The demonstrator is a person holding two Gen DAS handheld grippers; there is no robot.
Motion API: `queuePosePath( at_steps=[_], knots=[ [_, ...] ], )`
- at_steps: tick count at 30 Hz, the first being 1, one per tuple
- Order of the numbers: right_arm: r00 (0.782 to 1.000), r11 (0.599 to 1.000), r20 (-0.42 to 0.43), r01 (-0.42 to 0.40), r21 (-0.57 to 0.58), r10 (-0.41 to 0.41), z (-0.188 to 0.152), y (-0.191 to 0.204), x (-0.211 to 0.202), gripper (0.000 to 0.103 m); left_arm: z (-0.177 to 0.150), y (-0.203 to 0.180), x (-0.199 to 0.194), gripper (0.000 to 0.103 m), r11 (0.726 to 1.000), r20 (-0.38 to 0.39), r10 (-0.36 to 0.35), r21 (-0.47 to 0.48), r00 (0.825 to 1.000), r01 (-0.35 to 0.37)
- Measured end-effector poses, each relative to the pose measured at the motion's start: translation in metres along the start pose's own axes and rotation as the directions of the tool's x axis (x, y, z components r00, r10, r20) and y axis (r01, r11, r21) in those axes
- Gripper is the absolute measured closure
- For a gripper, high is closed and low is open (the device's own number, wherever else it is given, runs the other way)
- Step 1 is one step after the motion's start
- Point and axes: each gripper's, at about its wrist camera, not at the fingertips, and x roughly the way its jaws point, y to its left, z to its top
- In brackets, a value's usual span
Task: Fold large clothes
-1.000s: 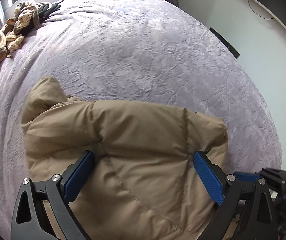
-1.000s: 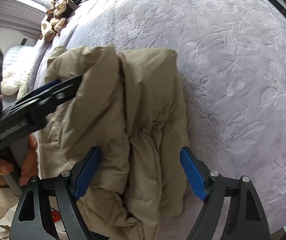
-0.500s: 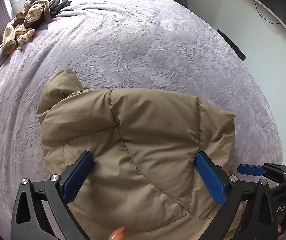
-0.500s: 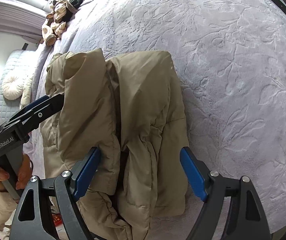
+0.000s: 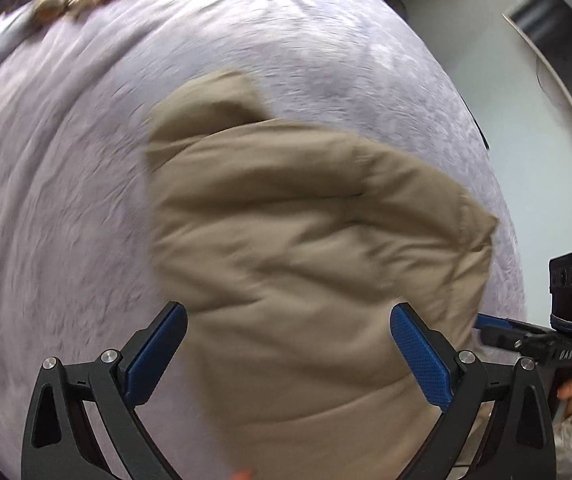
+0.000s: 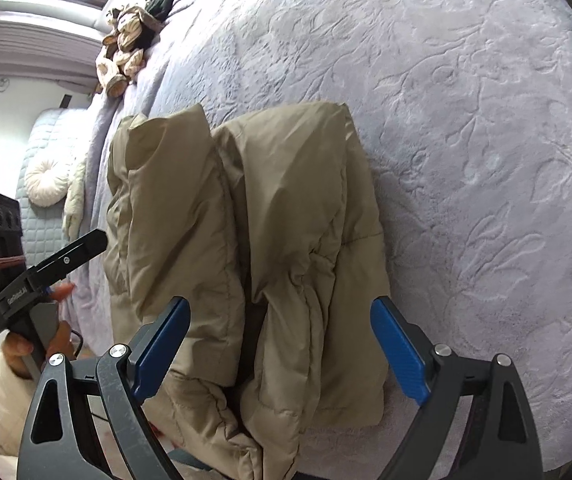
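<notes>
My left gripper [image 5: 288, 354] has pulled back and swung since half a second ago, its view now smeared; its fingers stand wide apart, holding nothing. The tan puffer jacket [image 6: 253, 240] lies folded on the lilac bedspread [image 6: 466, 120], sitting further right in my left view than before. My right gripper [image 6: 279, 346] hovers over its near end, fingers spread

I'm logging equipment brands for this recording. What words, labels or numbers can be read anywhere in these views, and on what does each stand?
"GenRobot.AI": white print on the side of the left hand-held gripper, seen from the right wrist view.
"DAS", or close to it: small, faint print on the body of the right hand-held gripper, seen from the left wrist view; not certain.
The jacket and bedspread show no text.
</notes>
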Motion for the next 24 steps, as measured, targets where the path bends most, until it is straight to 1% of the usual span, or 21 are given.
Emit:
queuePosePath(
  at_steps=[2, 4, 5, 6, 7, 8, 10, 12, 14, 17, 18, 19, 21, 23, 24],
  knots=[
    [1.000, 1.000, -0.004, -0.023, 0.002, 0.023, 0.001, 0.001, -0.001, 0.010, -0.009, 0.028, 0.003, 0.001, 0.997, -0.030, -0.047, -0.060, 0.998, 0.046],
    [0.999, 0.999, -0.011, -0.045, 0.004, 0.045, 0.001, 0.002, -0.001, 0.010, -0.018, 0.053, 0.010, 0.001, 0.984, -0.059, -0.127, -0.134, 0.990, 0.118],
    [0.998, 0.998, -0.017, -0.061, 0.004, 0.061, 0.002, 0.003, -0.001, 0.010, -0.022, 0.062, 0.013, 0.001, 0.973, -0.070, -0.176, -0.163, 0.982, 0.163],
    [0.997, 0.997, -0.025, -0.077, 0.000, 0.077, 0.003, 0.007, 0.000, 0.010, -0.026, 0.066, 0.016, 0.001, 0.965, -0.075, -0.207, -0.180, 0.976, 0.191],
    [0.996, 0.997, -0.031, -0.081, -0.005, 0.081, 0.004, 0.009, 0.001, 0.010, -0.030, 0.071, 0.021, 0.001, 0.952, -0.079, -0.253, -0.200, 0.964, 0.233],
    [0.996, 0.997, -0.040, -0.078, -0.017, 0.077, 0.004, 0.012, 0.003, 0.010, -0.033, 0.073, 0.026, 0.001, 0.942, -0.084, -0.285, -0.207, 0.955, 0.263],
    [0.997, 0.998, -0.062, -0.044, -0.046, 0.041, 0.006, 0.017, 0.010, 0.010, -0.039, 0.074, 0.038, 0.001, 0.924, -0.100, -0.342, -0.217, 0.934, 0.315],
    [0.996, 0.997, -0.078, 0.024, -0.075, -0.030, 0.009, 0.018, 0.021, 0.010, -0.042, 0.072, 0.047, 0.001, 0.915, -0.108, -0.367, -0.219, 0.924, 0.338],
    [0.993, 0.993, -0.090, 0.071, -0.097, -0.080, 0.012, 0.014, 0.031, 0.010, -0.043, 0.070, 0.056, 0.001, 0.909, -0.108, -0.384, -0.218, 0.917, 0.356],
    [0.988, 0.989, -0.100, 0.108, -0.101, -0.118, 0.019, 0.001, 0.043, 0.010, -0.041, 0.067, 0.067, 0.001, 0.901, -0.110, -0.406, -0.218, 0.907, 0.376],
    [0.988, 0.989, -0.103, 0.109, -0.097, -0.119, 0.021, -0.002, 0.045, 0.007, -0.041, 0.068, 0.070, 0.000, 0.898, -0.112, -0.411, -0.218, 0.905, 0.381],
    [0.988, 0.991, -0.110, 0.097, -0.089, -0.106, 0.024, -0.008, 0.048, 0.000, -0.041, 0.068, 0.073, 0.000, 0.895, -0.115, -0.419, -0.220, 0.901, 0.388],
    [0.990, 0.996, -0.126, 0.050, -0.075, -0.059, 0.028, -0.017, 0.054, 0.000, -0.043, 0.071, 0.078, 0.000, 0.884, -0.114, -0.440, -0.228, 0.891, 0.408],
    [0.989, 0.998, -0.145, -0.039, -0.042, 0.033, 0.031, -0.027, 0.059, 0.000, -0.045, 0.072, 0.084, 0.000, 0.870, -0.113, -0.467, -0.236, 0.877, 0.433],
    [0.984, 0.995, -0.152, -0.101, -0.014, 0.098, 0.033, -0.032, 0.061, 0.000, -0.045, 0.072, 0.087, 0.000, 0.864, -0.113, -0.477, -0.240, 0.872, 0.442]
  ],
)
